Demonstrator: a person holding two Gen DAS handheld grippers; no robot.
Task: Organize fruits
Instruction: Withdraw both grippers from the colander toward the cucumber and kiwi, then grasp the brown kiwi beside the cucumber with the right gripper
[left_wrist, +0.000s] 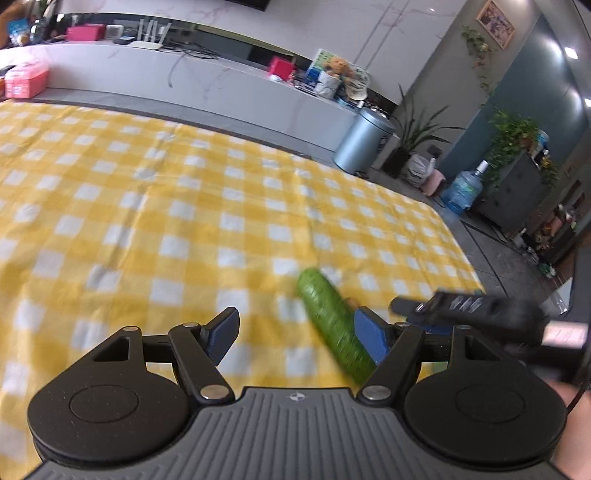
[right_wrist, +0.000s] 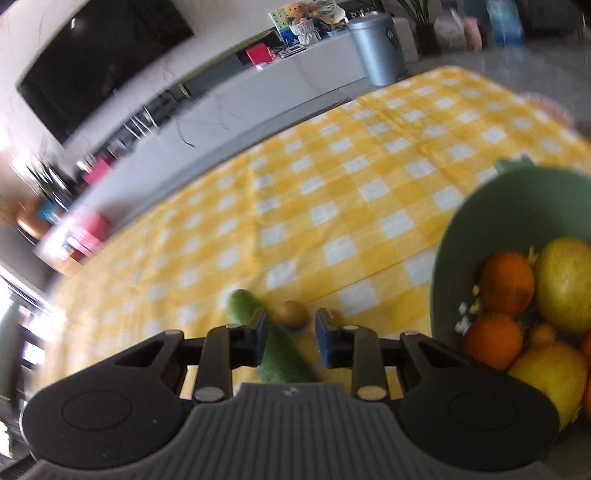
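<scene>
A green cucumber (left_wrist: 334, 325) lies on the yellow checked tablecloth (left_wrist: 147, 206), close in front of my left gripper (left_wrist: 295, 332), which is open with the cucumber beside its right finger. In the right wrist view the cucumber (right_wrist: 273, 350) lies below my right gripper (right_wrist: 291, 332), which is open and empty. A small brown kiwi (right_wrist: 293, 314) sits on the cloth just beyond its fingertips. A green bowl (right_wrist: 476, 229) at the right holds oranges (right_wrist: 508, 282) and yellow fruits (right_wrist: 565, 284). The right gripper's body (left_wrist: 480, 310) shows at the right of the left wrist view.
The table's far edge runs along a white marble counter (left_wrist: 221, 85) with boxes and clutter. A grey bin (left_wrist: 364, 140), potted plants (left_wrist: 417, 140) and a water bottle (left_wrist: 463, 190) stand on the floor past the table's right corner. The cloth (right_wrist: 332, 177) stretches ahead.
</scene>
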